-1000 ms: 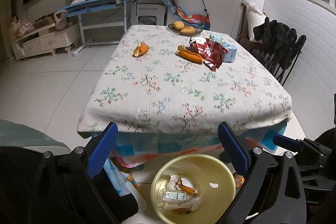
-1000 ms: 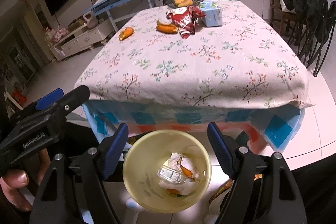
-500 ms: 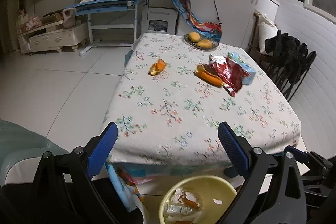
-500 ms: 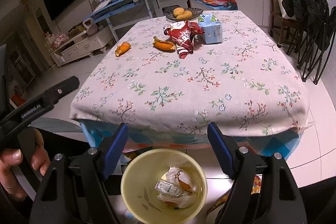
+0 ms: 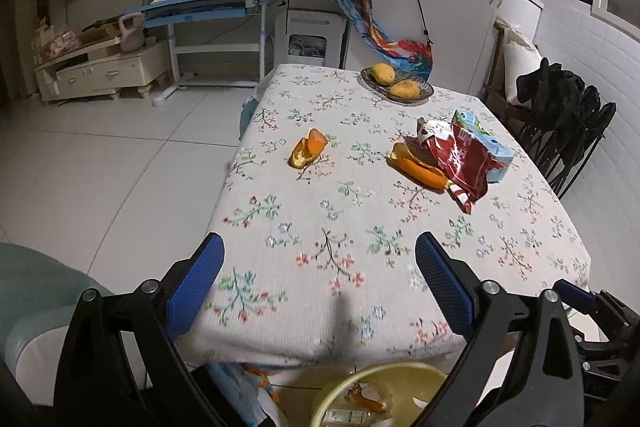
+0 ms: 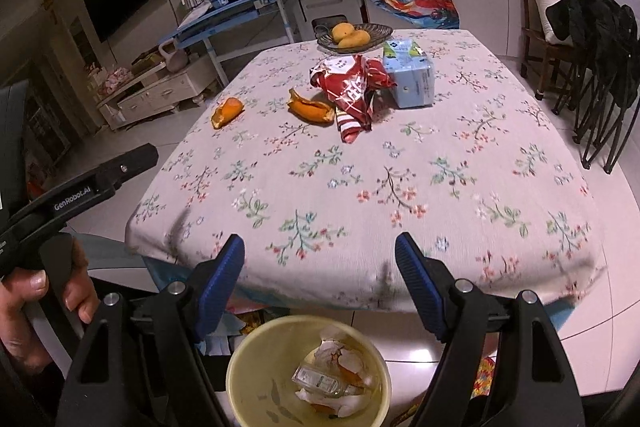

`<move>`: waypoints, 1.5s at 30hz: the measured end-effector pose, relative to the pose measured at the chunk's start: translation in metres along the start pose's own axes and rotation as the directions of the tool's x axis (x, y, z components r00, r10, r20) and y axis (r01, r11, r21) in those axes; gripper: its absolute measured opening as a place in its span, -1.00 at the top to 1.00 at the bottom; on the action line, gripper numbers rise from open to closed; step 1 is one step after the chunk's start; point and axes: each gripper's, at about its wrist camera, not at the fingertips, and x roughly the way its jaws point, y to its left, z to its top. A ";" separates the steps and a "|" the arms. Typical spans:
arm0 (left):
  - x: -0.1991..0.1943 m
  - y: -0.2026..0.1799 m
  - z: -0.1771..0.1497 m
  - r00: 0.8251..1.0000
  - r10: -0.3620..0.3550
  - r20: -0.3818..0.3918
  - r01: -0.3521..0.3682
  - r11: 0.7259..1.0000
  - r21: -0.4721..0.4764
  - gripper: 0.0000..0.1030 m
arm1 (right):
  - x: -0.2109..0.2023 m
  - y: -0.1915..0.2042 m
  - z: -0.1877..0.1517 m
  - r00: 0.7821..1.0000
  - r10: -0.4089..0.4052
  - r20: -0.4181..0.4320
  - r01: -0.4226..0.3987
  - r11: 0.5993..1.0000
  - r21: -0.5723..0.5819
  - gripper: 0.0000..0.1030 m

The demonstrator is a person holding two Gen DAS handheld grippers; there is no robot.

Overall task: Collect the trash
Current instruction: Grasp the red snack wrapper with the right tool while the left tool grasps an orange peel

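On the floral tablecloth (image 5: 340,211) lie a small orange peel (image 5: 307,148), a longer orange peel (image 5: 418,169) and a crumpled red snack wrapper (image 5: 460,155). The same things show in the right wrist view: small peel (image 6: 227,111), long peel (image 6: 311,110), wrapper (image 6: 352,87). A yellow bin (image 6: 308,373) with trash in it stands on the floor below the table's near edge; its rim shows in the left wrist view (image 5: 380,393). My left gripper (image 5: 319,279) and right gripper (image 6: 320,277) are both open and empty, above the near table edge.
A light blue tissue pack (image 6: 412,75) sits beside the wrapper. A dish with mangoes (image 6: 354,35) stands at the far edge. Chairs with black clothes (image 6: 600,39) stand to the right. A blue desk (image 5: 212,7) and low cabinet (image 5: 100,71) stand at the back left.
Both grippers have risen and moved forward from over the bin to over the table's near edge. Both stay open and empty.
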 end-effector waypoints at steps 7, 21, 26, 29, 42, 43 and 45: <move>0.024 0.001 0.021 1.000 0.006 -0.014 -0.007 1.000 -0.020 -0.80 | 0.008 -0.007 0.022 1.000 -0.001 0.024 0.001 1.000 0.003 -0.45; 0.068 0.000 0.046 0.998 0.009 -0.054 -0.010 1.000 -0.018 -0.80 | 0.046 -0.033 0.069 0.998 0.056 0.040 -0.060 0.991 0.122 -0.44; 0.080 -0.007 0.052 0.998 0.015 -0.061 -0.014 1.000 0.014 -0.81 | 0.065 -0.042 0.079 0.997 0.066 0.028 -0.070 0.982 0.177 -0.39; 0.087 -0.007 0.055 0.998 0.019 -0.067 -0.018 1.000 0.017 -0.81 | 0.077 -0.047 0.084 0.997 0.075 0.019 -0.077 0.975 0.207 -0.35; 0.116 -0.002 0.069 0.995 0.018 -0.093 -0.019 1.000 -0.005 -0.81 | 0.103 -0.067 0.094 0.991 0.130 0.023 -0.131 0.935 0.330 -0.15; 0.118 -0.002 0.071 0.995 0.020 -0.096 -0.021 1.000 -0.004 -0.80 | 0.104 -0.068 0.094 0.991 0.133 0.025 -0.134 0.933 0.334 -0.10; 0.123 -0.002 0.073 0.995 0.023 -0.098 -0.024 1.000 -0.003 -0.81 | 0.107 -0.069 0.096 0.989 0.144 0.029 -0.145 0.929 0.341 -0.03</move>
